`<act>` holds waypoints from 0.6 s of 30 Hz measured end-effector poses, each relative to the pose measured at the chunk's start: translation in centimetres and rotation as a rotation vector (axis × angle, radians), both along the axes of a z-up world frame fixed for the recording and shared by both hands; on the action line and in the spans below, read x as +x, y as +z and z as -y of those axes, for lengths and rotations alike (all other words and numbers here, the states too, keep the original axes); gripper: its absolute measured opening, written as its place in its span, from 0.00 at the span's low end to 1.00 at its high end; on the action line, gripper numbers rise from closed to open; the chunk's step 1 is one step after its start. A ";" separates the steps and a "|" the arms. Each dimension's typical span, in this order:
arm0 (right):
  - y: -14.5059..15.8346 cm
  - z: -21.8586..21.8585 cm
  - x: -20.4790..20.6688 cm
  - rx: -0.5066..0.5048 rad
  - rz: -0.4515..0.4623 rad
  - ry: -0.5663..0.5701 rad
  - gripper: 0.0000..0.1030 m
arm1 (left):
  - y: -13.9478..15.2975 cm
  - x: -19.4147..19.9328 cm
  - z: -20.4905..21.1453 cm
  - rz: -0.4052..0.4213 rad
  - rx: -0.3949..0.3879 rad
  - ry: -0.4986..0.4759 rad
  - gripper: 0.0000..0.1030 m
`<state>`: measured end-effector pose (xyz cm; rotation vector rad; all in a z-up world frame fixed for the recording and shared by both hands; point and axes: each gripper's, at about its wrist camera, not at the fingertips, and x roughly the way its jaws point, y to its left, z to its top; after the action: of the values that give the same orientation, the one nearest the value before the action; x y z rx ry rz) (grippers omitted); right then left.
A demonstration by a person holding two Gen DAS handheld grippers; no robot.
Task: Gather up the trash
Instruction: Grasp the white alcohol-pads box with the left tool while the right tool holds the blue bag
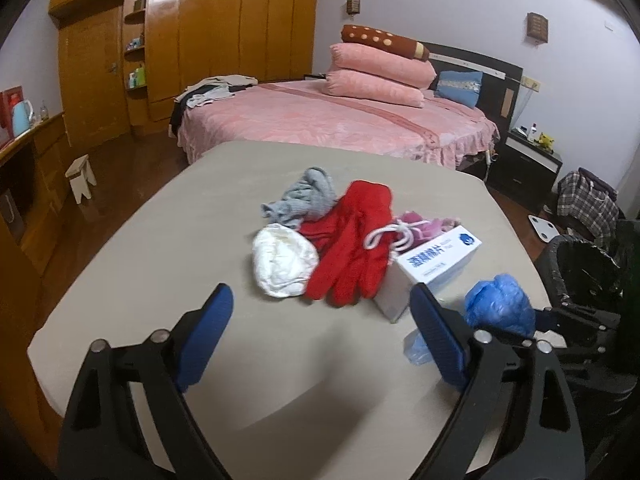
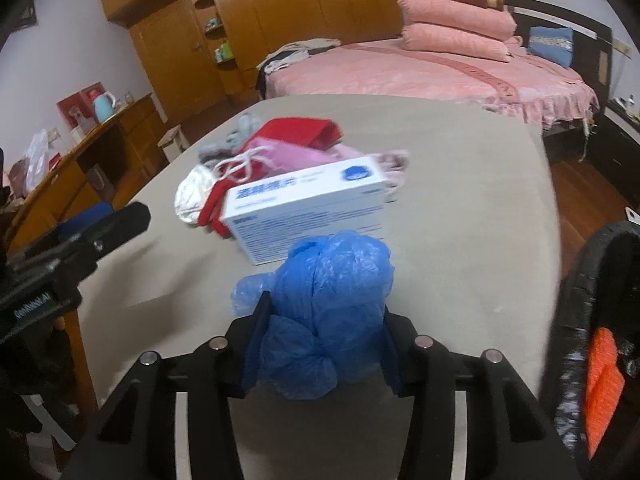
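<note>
Two grippers: right gripper (image 2: 324, 344) jaws squeeze a blue bag (image 2: 326, 312); left gripper (image 1: 320, 336) jaws gape wide, empty, over the bench (image 1: 160, 240)

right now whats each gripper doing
left gripper: open, nothing between its fingers
right gripper: shut on the blue bag

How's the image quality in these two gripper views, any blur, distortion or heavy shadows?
Left wrist view: strong fisheye bending, dark vignette corners, soft indoor light; the left gripper throws a soft shadow on the table. Right wrist view: same curvature; the white box and blue plastic bag in the right gripper look slightly smeared, and the bin edge is blurred.
</note>
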<state>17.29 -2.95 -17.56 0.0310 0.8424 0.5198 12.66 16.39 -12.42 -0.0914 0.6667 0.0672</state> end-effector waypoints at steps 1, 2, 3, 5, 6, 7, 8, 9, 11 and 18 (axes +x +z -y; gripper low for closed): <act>0.1 0.4 0.1 0.001 0.002 -0.009 0.46 | -0.1 0.2 0.4 -0.003 -0.005 -0.011 0.79; 0.3 0.9 0.2 0.001 0.006 -0.024 0.46 | -0.2 0.4 0.6 -0.006 -0.008 -0.019 0.77; 0.4 1.2 0.4 -0.001 0.008 -0.031 0.46 | -0.3 0.6 0.9 -0.009 -0.012 -0.030 0.73; 0.6 1.9 0.5 -0.006 0.013 -0.047 0.46 | -0.6 1.1 1.6 -0.018 -0.022 -0.056 0.67; 0.7 2.2 0.5 -0.009 0.018 -0.054 0.46 | -0.7 1.3 2.0 -0.023 -0.028 -0.067 0.65; 0.9 2.5 0.5 -0.014 0.023 -0.060 0.46 | -0.9 1.6 2.2 -0.026 -0.034 -0.075 0.63; 1.0 2.8 0.5 -0.016 0.027 -0.065 0.46 | -1.0 1.9 2.5 -0.031 -0.040 -0.085 0.60; 1.1 3.0 0.6 -0.017 0.029 -0.069 0.46 | -1.2 2.1 2.8 -0.036 -0.045 -0.094 0.58; 1.3 3.6 0.7 -0.016 0.032 -0.081 0.46 | -1.6 2.6 3.3 -0.047 -0.052 -0.109 0.55; 1.9 5.2 0.9 -0.017 0.050 -0.111 0.46 | -2.5 4.2 4.3 -0.081 -0.065 -0.135 0.38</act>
<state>18.21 -8.12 -15.70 0.0483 0.7913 0.4079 16.90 12.12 -14.89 -0.1070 0.7550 -0.0807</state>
